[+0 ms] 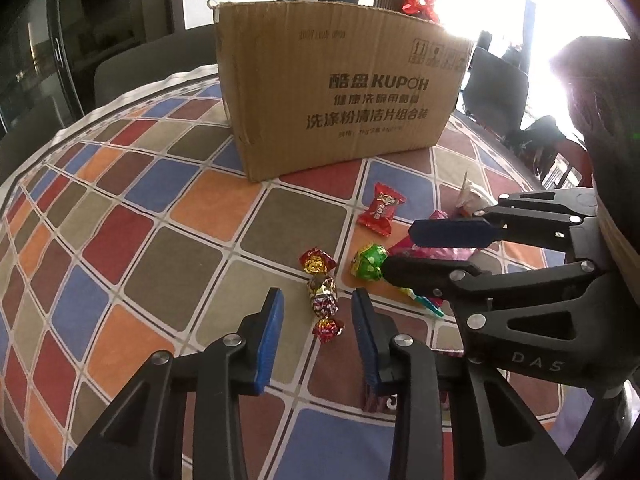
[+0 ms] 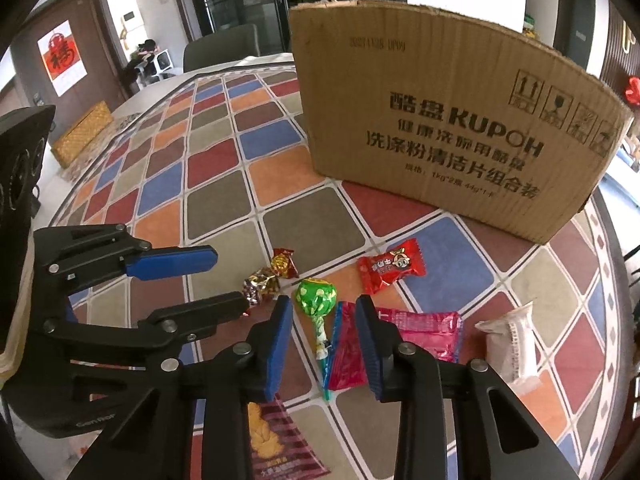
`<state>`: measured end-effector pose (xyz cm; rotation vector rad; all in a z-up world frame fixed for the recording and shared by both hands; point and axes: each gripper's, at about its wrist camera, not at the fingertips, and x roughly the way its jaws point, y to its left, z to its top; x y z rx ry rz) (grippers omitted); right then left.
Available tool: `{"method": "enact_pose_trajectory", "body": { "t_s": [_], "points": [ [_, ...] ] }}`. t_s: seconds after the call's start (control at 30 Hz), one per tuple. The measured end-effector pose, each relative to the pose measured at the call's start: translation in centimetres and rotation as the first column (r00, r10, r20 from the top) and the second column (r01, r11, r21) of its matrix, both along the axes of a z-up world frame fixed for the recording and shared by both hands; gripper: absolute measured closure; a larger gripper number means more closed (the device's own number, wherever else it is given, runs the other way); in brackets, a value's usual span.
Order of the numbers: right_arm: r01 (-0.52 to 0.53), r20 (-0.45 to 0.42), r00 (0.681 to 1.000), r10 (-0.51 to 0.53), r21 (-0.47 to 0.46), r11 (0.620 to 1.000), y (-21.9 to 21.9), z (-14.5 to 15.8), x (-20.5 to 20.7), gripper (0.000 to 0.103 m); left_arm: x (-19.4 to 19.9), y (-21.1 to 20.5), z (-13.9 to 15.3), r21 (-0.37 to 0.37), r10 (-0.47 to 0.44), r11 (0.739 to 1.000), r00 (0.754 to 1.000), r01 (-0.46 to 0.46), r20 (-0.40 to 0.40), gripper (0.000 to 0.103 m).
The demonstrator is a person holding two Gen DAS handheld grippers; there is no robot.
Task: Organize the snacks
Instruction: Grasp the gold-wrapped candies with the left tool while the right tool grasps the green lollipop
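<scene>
left gripper (image 1: 318, 322) jaws spread, empty, straddling foil candy (image 1: 322, 295) on counter (image 1: 120, 240) | right gripper (image 2: 324, 326) jaws spread, empty, around green lollipop (image 2: 316, 292) and red packet (image 2: 347, 354) | cardboard box (image 2: 440, 120) stands beyond.

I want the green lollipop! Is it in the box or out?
Out. The green lollipop lies flat on the checkered tablecloth, in front of the cardboard box.
</scene>
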<state>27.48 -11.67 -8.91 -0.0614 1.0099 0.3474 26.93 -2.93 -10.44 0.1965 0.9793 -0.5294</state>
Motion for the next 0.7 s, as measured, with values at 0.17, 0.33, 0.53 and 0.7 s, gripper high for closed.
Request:
{"method": "enact_pose_trajectory", "body": {
  "t_s": [0.17,0.33,0.53,0.7],
  "points": [
    [-0.010,-0.017,1.000,0.010,0.007,1.000,0.0,-0.7,0.7,0.070,0.5,-0.3,-0.4,-0.004,-0.008,1.000,1.000,0.008,-0.011,0.071],
    [-0.011,-0.030,0.999,0.012,0.007,1.000,-0.1,-1.1,1.1,0.073,0.9,-0.4,-0.9,-0.014,-0.006,1.000,1.000,0.006,-0.025,0.072],
    [-0.017,-0.036,0.999,0.017,0.018,1.000,0.0,-1.2,1.4,0.073,1.3,-0.4,-1.7,-0.009,0.007,1.000,0.999,-0.008,-0.044,0.081],
    [-0.031,-0.037,0.999,0.032,0.024,0.999,0.6,-1.2,1.6,0.073,1.3,0.2,-1.8,-0.025,0.035,0.999,0.998,-0.036,-0.051,0.086]
  ]
}}
